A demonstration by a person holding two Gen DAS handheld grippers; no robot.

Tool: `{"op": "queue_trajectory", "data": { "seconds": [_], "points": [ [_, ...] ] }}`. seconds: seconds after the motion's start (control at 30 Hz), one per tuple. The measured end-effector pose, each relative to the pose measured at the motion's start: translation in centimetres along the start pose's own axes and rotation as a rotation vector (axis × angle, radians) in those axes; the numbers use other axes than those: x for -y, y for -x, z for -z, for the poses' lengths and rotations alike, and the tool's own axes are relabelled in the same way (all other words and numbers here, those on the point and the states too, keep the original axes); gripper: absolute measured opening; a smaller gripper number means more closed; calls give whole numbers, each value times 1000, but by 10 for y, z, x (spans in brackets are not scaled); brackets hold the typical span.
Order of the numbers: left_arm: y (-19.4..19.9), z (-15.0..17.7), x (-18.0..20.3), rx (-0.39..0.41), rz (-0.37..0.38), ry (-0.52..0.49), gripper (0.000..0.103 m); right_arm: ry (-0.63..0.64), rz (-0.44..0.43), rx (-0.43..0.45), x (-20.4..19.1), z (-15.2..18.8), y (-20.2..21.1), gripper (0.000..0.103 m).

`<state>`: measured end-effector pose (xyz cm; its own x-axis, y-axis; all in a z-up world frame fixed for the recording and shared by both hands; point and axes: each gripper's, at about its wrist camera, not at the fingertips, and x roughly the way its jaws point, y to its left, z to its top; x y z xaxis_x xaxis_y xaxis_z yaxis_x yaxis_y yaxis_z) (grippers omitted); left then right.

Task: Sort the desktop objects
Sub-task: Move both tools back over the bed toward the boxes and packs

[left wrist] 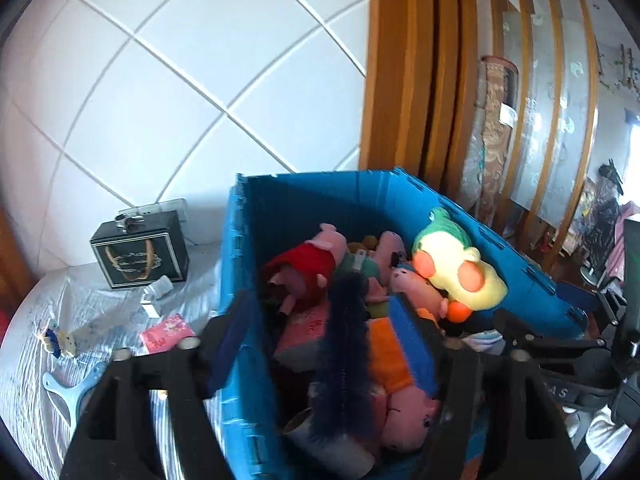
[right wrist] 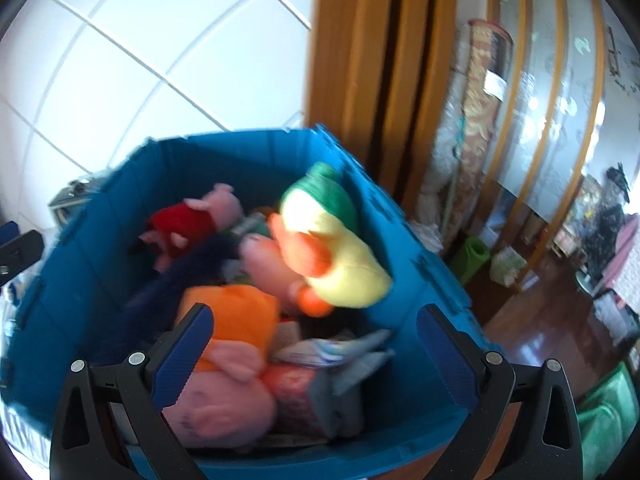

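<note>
**Both grippers over the blue crate, nothing held**

The left gripper is seen with its jaws spread wide above the blue crate, and nothing is pressed between its pads; a dark blue fuzzy strip lies in the crate between them, apart from both. The right gripper is likewise held open and empty over the same crate, above the orange-clad pig plush.

The crate is already filled with plush toys, among them a yellow-and-green plush leaning at the far wall. On the bench to the left, several things are still left unsorted: a pink packet, a small white bottle, a light blue tool and a black box.

The step in hand is judged to be a return for the next item. The pink packet is best approached flat from above, with the jaws kept clear of the crate rim.
</note>
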<state>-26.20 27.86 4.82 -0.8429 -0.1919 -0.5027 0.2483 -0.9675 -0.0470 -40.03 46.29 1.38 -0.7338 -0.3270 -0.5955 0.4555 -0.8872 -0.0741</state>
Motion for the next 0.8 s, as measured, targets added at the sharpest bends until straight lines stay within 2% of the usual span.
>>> {"op": "queue_trajectory", "data": {
  "seconds": [0.1,0.33,0.57,0.8],
  "points": [
    [16,3,-30,58,-60,26,90,33,-58,46,-33,-6,14,103],
    [33,10,-114,81,-161,80,91,93,-189,128,-119,-20,32,103],
    [39,35,-217,41,-247,143,91,136,-308,170,-214,-28,40,103],
    [33,78,-327,-21,-332,199,91,186,-395,116,-310,-19,26,103]
  ]
}}
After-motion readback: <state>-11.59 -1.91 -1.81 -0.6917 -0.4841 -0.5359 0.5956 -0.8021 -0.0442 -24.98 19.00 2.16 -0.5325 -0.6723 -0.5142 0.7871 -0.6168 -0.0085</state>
